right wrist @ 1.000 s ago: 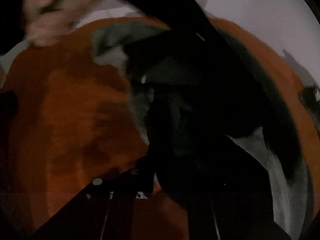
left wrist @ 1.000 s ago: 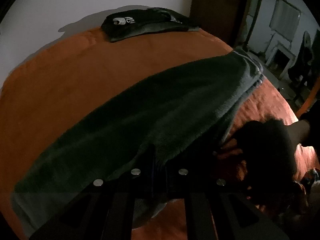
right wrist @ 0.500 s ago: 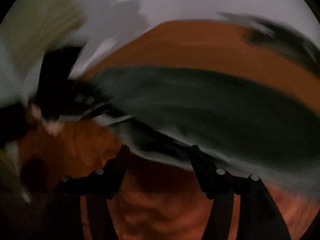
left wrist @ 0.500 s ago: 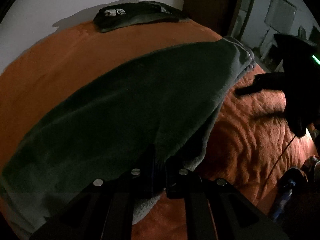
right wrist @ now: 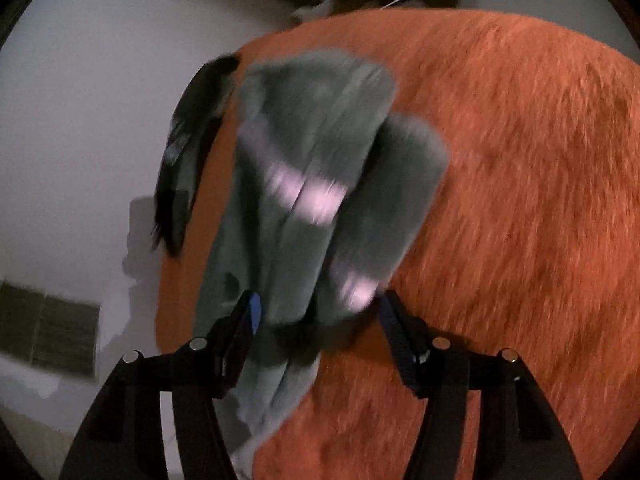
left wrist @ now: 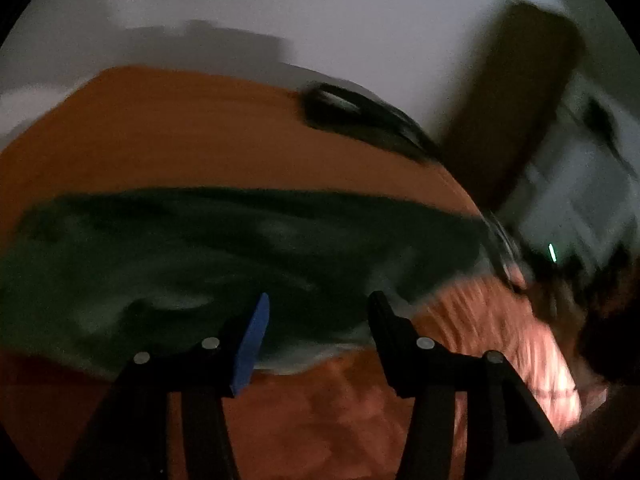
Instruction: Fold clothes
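Blanket: a furry orange blanket [right wrist: 520,168] fills your view, running back to the pale wall [left wrist: 320,8].
Grey garment: the folded grey garment [right wrist: 316,152] lies long across the orange, one end down between your right fingers; from the left camera it stretches dark green-grey [left wrist: 224,248], blurred.
Dark garment: a black folded garment [left wrist: 360,116] sits at the far edge by the wall, apart from the grey one.
Right gripper: your right gripper [right wrist: 316,312] stands wide, cloth in the gap, pads not pressing on it.
Left gripper: your left gripper [left wrist: 316,312] is opening, gripping nothing, the garment's near edge just ahead.
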